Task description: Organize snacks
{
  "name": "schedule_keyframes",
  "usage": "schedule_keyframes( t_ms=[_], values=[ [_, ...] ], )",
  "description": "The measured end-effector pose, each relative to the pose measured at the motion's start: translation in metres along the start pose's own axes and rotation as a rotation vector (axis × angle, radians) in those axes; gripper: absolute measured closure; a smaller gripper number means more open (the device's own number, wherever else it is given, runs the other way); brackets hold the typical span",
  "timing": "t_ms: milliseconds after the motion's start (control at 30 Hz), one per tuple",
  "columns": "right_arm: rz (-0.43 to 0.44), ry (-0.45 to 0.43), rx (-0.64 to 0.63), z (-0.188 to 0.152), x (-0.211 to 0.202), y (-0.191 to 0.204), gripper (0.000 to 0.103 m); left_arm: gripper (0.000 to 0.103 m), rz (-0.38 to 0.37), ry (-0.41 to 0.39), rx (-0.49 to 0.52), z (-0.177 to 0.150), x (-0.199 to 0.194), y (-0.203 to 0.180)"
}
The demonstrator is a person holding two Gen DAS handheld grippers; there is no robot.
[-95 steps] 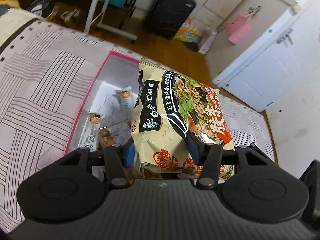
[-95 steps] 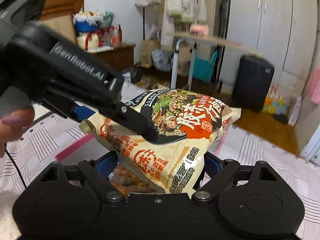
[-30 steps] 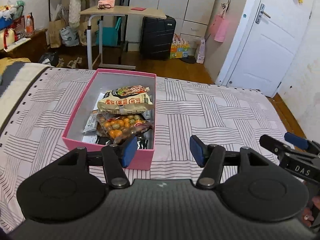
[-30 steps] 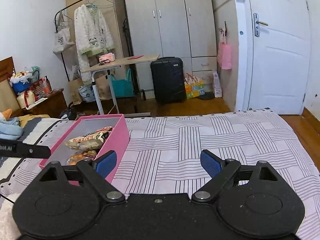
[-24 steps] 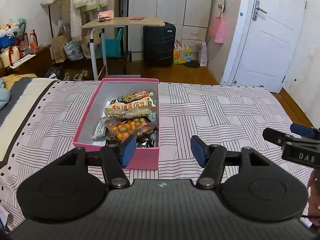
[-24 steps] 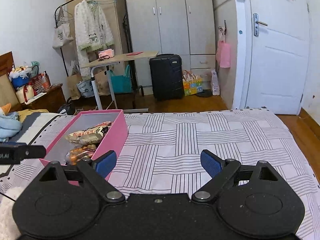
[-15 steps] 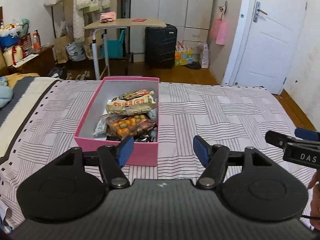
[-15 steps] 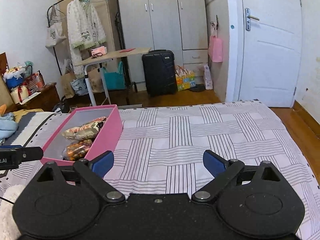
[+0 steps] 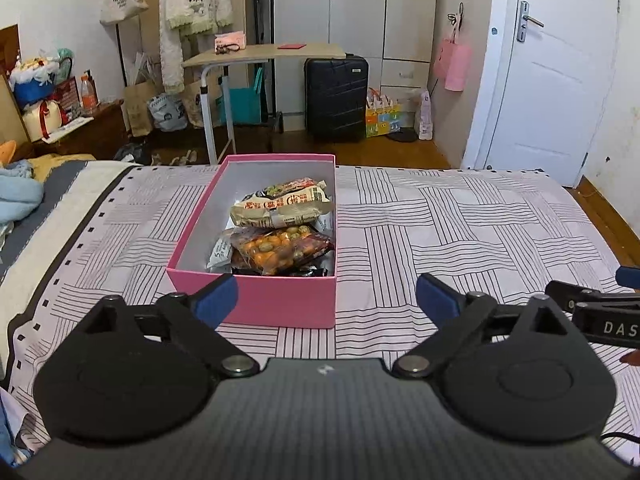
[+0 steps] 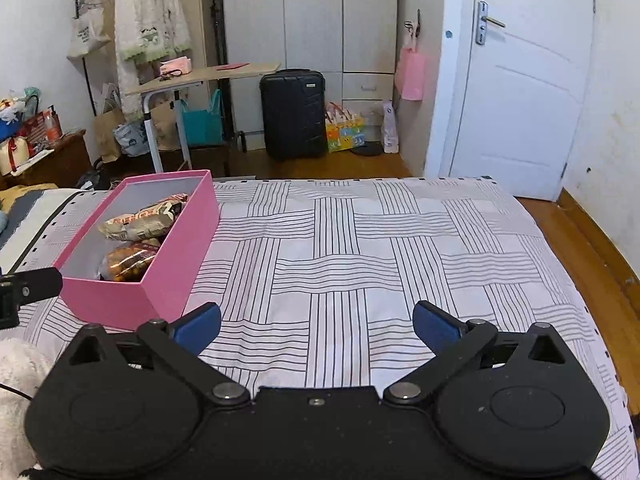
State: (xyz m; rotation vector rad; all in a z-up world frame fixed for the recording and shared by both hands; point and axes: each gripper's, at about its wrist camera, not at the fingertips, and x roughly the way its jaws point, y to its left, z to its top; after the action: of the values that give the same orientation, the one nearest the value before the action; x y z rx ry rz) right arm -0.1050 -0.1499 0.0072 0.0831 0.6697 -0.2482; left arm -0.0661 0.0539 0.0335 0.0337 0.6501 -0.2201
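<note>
Bed (image 10: pixel 360 248) | left gripper (image 9: pixel 326 300) fingers spread, level | right gripper (image 10: pixel 316 326) same

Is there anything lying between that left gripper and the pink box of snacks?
Nothing visible. Only bare striped bedspread lies between the open left gripper and the pink box, whose top is open, with the snack packets inside.
</note>
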Motion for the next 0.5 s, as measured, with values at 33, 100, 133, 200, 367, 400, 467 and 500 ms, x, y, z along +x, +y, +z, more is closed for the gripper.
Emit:
schedule_keyframes(
  t_ms=[33, 100, 133, 200, 367, 400, 467, 500],
  values=[
    [0.001, -0.001, 0.002, -0.001, -0.001, -0.001, 0.0, 0.005, 0.001, -0.006, 0.004, -0.001, -0.001, 0.0],
    [0.002, -0.013, 0.001, -0.002, -0.004, -0.002, 0.0, 0.004, 0.004, -0.019, 0.008, -0.002, -0.002, -0.001],
    [0.002, -0.02, 0.0, -0.003, -0.006, -0.002, 0.0, 0.003, 0.007, -0.023, 0.009, -0.002, -0.002, -0.001],
    [0.008, -0.041, -0.002, -0.006, -0.011, 0.0, 0.0, 0.003, 0.017, -0.031, 0.009, -0.003, -0.002, -0.001],
    [0.018, -0.079, -0.007, -0.011, -0.02, 0.003, 0.0, 0.003, 0.019, -0.042, 0.021, -0.004, -0.002, -0.001],
    [0.01, -0.08, -0.012, -0.01, -0.02, 0.004, 0.0, 0.003, 0.015, -0.044, 0.023, -0.004, -0.002, -0.001],
    [-0.007, -0.081, -0.021, -0.009, -0.02, 0.006, 0.0, 0.003, 0.009, -0.044, 0.028, -0.005, -0.003, -0.001],
    [-0.011, -0.08, -0.021, -0.009, -0.02, 0.007, 0.0, 0.003, 0.008, -0.042, 0.033, -0.005, -0.003, -0.002]
  ],
)
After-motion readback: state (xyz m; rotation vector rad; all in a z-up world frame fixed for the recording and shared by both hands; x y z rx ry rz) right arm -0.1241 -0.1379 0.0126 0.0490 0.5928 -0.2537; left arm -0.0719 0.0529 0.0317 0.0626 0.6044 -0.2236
